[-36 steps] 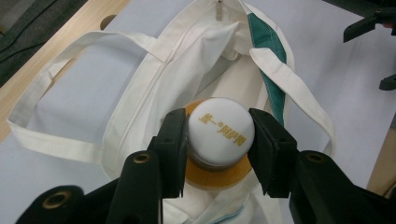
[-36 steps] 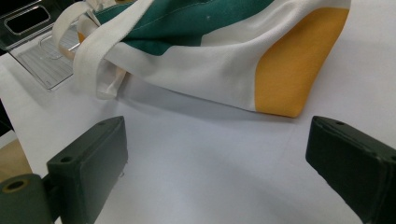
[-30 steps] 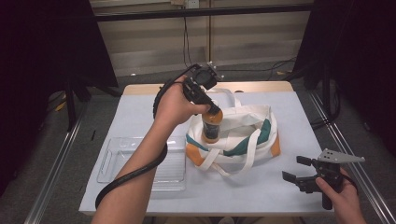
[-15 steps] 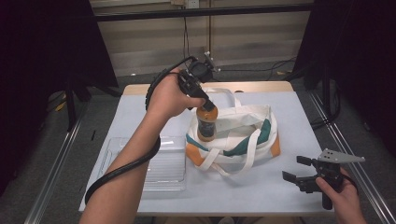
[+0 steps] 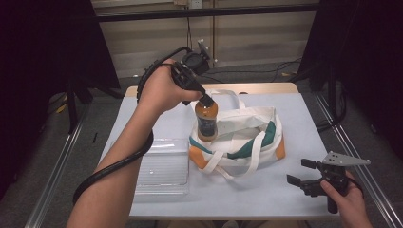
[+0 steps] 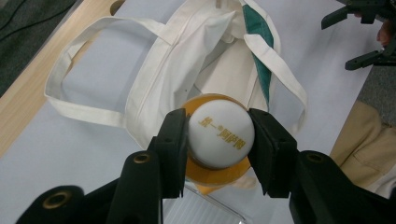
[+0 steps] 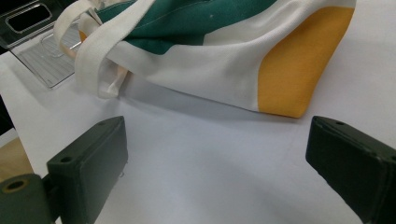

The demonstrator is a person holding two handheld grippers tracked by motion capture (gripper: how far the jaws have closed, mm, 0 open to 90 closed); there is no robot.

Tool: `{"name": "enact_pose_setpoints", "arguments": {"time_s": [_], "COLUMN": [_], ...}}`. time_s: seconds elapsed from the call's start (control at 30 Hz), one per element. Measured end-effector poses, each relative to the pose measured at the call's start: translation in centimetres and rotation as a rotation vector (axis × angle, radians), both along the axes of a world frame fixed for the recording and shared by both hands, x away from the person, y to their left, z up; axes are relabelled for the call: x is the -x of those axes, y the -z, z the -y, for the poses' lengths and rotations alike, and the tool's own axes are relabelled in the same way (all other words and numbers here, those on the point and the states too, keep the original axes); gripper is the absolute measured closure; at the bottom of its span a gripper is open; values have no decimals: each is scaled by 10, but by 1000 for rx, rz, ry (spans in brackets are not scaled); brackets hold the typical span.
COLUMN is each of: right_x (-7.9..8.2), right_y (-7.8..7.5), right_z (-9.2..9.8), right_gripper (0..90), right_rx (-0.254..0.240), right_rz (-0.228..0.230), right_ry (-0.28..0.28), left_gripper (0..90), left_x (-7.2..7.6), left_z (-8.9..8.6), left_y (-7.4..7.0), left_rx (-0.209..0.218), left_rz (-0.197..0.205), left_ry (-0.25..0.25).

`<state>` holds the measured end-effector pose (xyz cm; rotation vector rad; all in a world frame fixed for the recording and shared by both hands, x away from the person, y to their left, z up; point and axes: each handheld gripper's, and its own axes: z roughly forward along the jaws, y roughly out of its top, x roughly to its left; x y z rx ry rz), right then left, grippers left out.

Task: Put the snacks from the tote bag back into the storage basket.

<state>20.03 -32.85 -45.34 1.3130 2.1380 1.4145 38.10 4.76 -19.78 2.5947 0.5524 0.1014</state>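
Since a second ago my left gripper [image 5: 205, 100] has lifted the amber plastic bottle with the white cap [image 5: 206, 119] higher, so most of it now stands clear of the white canvas tote bag with green and orange panels [image 5: 252, 137]. Its jaws are clamped on the cap, and the bottle hangs upright, directly below them. My right gripper [image 5: 304, 176] rests wide open and empty on the worktop [image 5: 294, 114], well apart. I judge the clear plastic tray [image 5: 161, 166] lies nearer to my left hand.

Bright overhead light on table [image 5: 247, 199], dark surroundings — near jaws blurred
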Motion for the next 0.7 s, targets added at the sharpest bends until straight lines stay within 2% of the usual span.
{"name": "enact_pose_setpoints", "arguments": {"time_s": [0.1, 0.2, 0.23, 0.27, 0.43, 0.6, 0.63, 0.7], "right_x": [0, 0, 0, 0, 0, 0, 0, 0], "right_y": [0, 0, 0, 0, 0, 0, 1, 1], "right_z": [0, 0, 0, 0, 0, 0, 0, 0], "right_gripper": [55, 55, 55, 55, 55, 55, 55, 55], "right_rx": [0, 1, 0, -1, 0, 0, 2, 2], "right_rz": [-1, -1, 0, -1, -5, -5, -2, -5], "right_ry": [2, 3, 2, 3, 3, 2, 2, 1], "left_gripper": [592, 592, 593, 592, 592, 592, 592, 592], "left_x": [0, 0, 0, -1, 0, -1, 0, 0], "left_z": [-2, -4, -5, -6, -10, -18, -20, -21], "left_y": [-2, -5, -5, -6, -7, -9, -8, -8], "left_rx": [-10, -24, -24, -30, -34, -39, -36, -43], "left_rz": [-8, -4, -8, -6, -17, -19, -29, -30], "left_ry": [-13, -2, -15, -4, -28, -21, -35, -33]}}
